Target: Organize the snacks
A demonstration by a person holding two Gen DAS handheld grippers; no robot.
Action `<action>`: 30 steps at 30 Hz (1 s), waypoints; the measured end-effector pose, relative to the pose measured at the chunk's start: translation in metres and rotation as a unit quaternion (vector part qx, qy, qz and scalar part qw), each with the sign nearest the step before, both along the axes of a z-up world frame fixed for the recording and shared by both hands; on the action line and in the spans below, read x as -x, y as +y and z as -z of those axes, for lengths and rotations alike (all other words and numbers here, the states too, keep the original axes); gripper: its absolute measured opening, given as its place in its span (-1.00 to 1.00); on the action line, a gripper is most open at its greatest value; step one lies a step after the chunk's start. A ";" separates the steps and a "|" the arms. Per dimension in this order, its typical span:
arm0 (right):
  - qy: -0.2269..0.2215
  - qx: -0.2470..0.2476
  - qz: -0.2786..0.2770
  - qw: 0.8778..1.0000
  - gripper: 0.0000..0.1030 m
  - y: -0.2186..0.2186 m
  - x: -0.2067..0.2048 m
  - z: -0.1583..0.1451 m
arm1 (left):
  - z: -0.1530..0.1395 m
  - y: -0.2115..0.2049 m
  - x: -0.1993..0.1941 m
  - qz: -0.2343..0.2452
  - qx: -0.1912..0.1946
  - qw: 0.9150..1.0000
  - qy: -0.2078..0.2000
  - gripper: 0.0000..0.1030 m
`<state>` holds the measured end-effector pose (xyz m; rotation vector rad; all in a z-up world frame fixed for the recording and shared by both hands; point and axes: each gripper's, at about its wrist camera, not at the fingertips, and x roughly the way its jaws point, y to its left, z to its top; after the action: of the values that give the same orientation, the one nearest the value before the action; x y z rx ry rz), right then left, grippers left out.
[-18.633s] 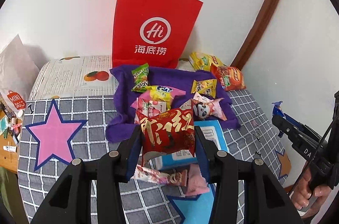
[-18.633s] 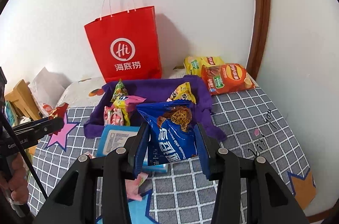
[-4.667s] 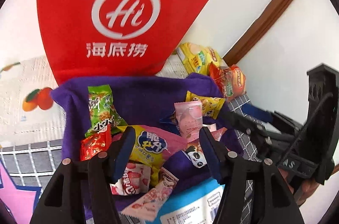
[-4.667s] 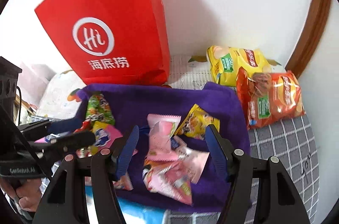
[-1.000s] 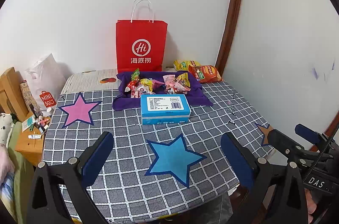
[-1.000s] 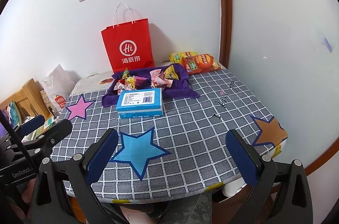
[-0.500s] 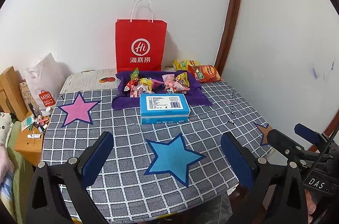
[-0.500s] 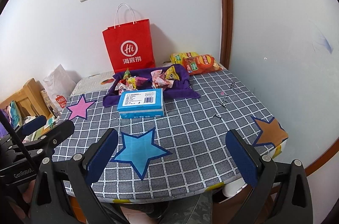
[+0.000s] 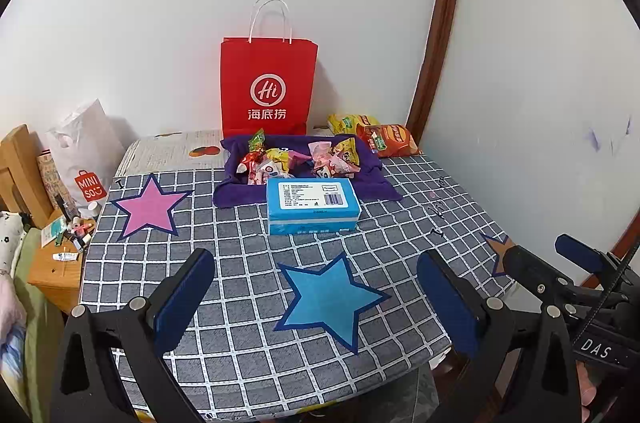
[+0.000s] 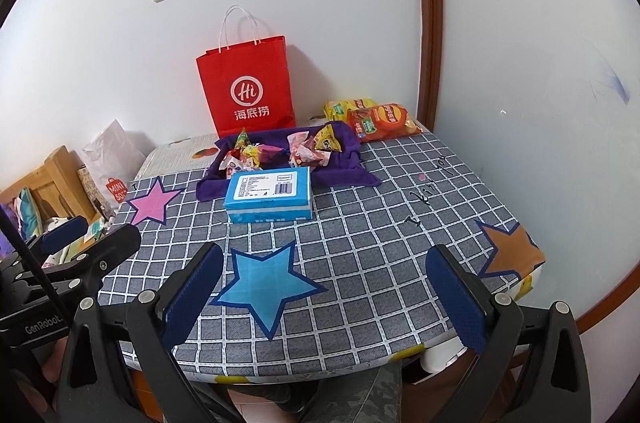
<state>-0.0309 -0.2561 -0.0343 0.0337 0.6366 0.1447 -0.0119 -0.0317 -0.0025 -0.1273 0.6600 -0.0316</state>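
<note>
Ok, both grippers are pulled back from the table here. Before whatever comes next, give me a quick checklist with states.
1. Left gripper open and empty: ok.
2. Right gripper open and empty: ok.
3. Small snack packets gathered on the purple cloth: ok.
4. Two chip bags in with the other snacks: not ok, they lie off the cloth by the wall.
5. Blue box sorted: cannot tell; it sits in front of the cloth.
6. Red paper bag upright: ok; its contents cannot tell.
</note>
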 end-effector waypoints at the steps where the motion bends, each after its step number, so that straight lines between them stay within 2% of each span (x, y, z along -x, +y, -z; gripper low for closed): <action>1: 0.000 0.000 0.001 1.000 0.94 0.000 0.000 0.000 | 0.000 0.000 0.000 0.000 0.000 1.000 0.000 0.98; 30: -0.006 0.004 -0.014 1.000 0.94 0.003 0.001 -0.005 | -0.003 0.003 0.001 -0.012 0.003 1.000 -0.003 0.98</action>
<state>-0.0316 -0.2533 -0.0296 0.0159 0.6258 0.1684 -0.0134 -0.0290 0.0001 -0.1406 0.6529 -0.0111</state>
